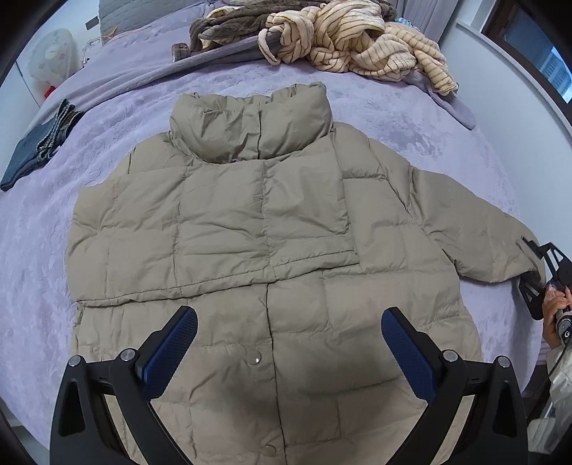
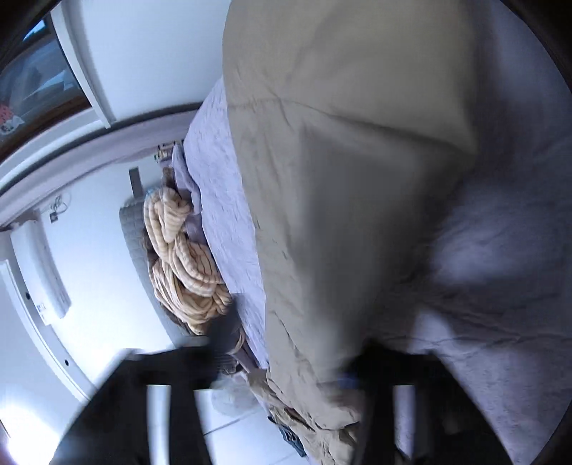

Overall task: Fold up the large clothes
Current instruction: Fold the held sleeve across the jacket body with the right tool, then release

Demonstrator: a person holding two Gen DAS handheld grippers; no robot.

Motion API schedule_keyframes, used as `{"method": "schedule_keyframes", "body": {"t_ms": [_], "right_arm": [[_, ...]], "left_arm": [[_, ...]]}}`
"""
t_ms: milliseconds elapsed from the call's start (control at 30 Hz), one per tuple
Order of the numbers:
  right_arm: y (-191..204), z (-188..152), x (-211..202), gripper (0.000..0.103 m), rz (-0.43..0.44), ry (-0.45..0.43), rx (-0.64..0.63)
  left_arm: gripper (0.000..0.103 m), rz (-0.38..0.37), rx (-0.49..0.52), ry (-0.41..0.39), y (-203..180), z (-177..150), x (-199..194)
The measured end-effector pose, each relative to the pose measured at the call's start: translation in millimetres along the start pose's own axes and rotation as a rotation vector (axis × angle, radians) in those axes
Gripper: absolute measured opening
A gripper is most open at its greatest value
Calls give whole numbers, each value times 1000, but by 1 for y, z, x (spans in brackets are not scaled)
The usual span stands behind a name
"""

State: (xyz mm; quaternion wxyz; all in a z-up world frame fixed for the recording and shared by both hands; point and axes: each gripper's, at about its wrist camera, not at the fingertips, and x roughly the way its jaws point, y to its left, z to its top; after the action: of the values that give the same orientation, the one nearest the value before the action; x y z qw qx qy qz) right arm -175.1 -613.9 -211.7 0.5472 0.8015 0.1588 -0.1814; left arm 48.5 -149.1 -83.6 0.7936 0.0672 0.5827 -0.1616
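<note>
My left gripper [image 1: 289, 343] hangs just above the lower front of the one khaki puffer jacket [image 1: 264, 221], its two blue-padded fingers [image 1: 171, 347] spread wide apart with nothing between them. Below them I count two snap buttons [image 1: 255, 357] along the closed front placket. The jacket lies flat, front up, on the lilac bed cover [image 1: 411, 125], collar away from me; one sleeve is already folded across the chest, the other sleeve [image 1: 475, 229] stretches out to the side. At that sleeve's cuff sits my right gripper [image 1: 536, 275], with my hand [image 1: 557, 304] on its handle at the edge of the left wrist view. In the right wrist view, which is blurred, its two dark fingers [image 2: 368, 372] stand close together at the cuff end of the sleeve [image 2: 339, 232], and the fabric seems pinched between them, though the blur keeps me from seeing the pads press. To the far left of the jacket lies one dark folded garment [image 1: 25, 157] with a patterned strap across it. Beyond the collar, at the far end of the bed, is one heap of cream striped knitwear [image 1: 357, 39] tangled with a brown piece [image 1: 228, 25] and one grey garment [image 1: 454, 103] trailing out of it.
</note>
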Motion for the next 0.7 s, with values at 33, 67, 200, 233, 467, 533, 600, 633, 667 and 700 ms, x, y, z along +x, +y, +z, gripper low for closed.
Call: {"method": "schedule_keyframes", "body": {"t_ms": [33,67,200,233,467,533,600,633,667,700], "right_arm": [[5,-2,4,9,6,13,-17],[14,-5,8,9,17,18,-43],[62,-28,27,9,58,84,-192],[76,-37,34,9,61,108,-241],[183,-163,109,9,-28,335,-769],[192,-213,134,9,-75,404,-928],[185,-269,160,9,-143,475,-1090],[177,-294,175,9,-186,509,-1155],[168,-311,188,9,-221,541,-1193],[155,-330,203,9,-261,581,-1222]], "left_arm": [[103,2,-3,-4,3,2,0],[103,7,-8,-9,6,3,-1],[103,20,-37,-30,25,7,-3],[103,25,-46,-34,30,8,-3],[103,59,-123,-53,76,12,-1],[103,70,-144,-61,90,12,-1],[103,81,-163,-69,104,12,0],[103,87,-173,-72,112,12,1],[103,92,-182,-72,119,12,2],[103,96,-193,-73,127,12,4]]}}
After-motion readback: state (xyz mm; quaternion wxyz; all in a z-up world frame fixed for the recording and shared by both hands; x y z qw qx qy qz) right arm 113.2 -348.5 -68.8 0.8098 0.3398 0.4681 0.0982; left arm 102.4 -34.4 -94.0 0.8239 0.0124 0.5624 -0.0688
